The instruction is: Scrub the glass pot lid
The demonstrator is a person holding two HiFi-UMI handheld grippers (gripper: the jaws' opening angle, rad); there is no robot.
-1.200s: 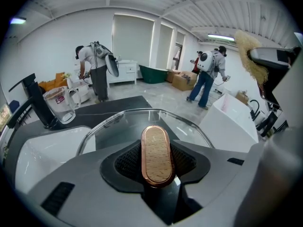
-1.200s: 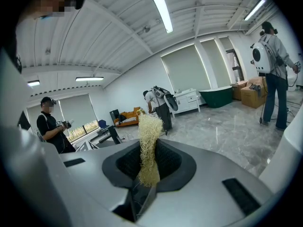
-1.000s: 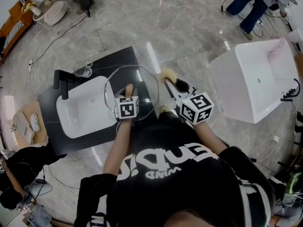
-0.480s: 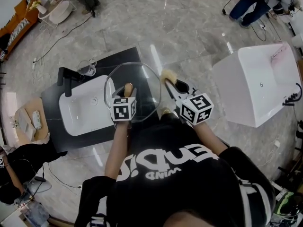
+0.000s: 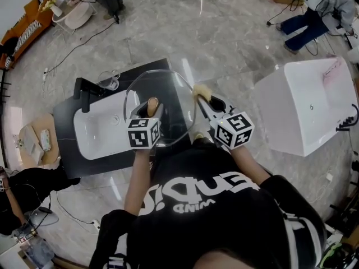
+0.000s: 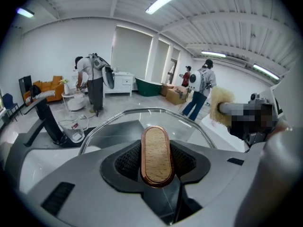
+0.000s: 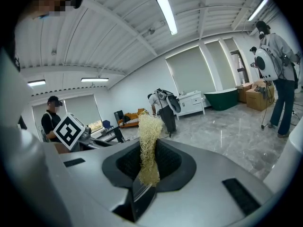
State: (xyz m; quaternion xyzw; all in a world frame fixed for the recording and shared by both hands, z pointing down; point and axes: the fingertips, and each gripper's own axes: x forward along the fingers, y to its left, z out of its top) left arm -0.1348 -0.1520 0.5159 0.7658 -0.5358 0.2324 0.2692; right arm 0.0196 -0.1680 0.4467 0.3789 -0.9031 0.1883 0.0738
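Overhead, the lid (image 5: pixel 171 97) hangs in the air above the sink (image 5: pixel 101 130) and the black counter (image 5: pixel 67 150), carried by its wooden knob (image 5: pixel 152 104). The left gripper (image 5: pixel 151 111) has its jaws closed narrowly on that knob; its own view shows the knob (image 6: pixel 156 155) seated between the dark pads, with the glass (image 6: pixel 189 126) spreading beyond it. The right gripper (image 5: pixel 208 102) pinches a straw-coloured scrubber (image 5: pixel 201 91), which stands just beside the lid's right rim; whether it touches the glass cannot be told. In the right gripper view the fibres (image 7: pixel 149 145) rise upright out of the closed jaws.

Handling, as judged: the glass is stiff, smooth and breakable, probably fairly heavy for its thin rim, and likely slippery once wet. The knob is the one sound place to take hold, since the rim offers no purchase. A single central grip may let the lid rock or turn under pressure, so strokes should be light. The scrubber is soft and will flatten against the surface
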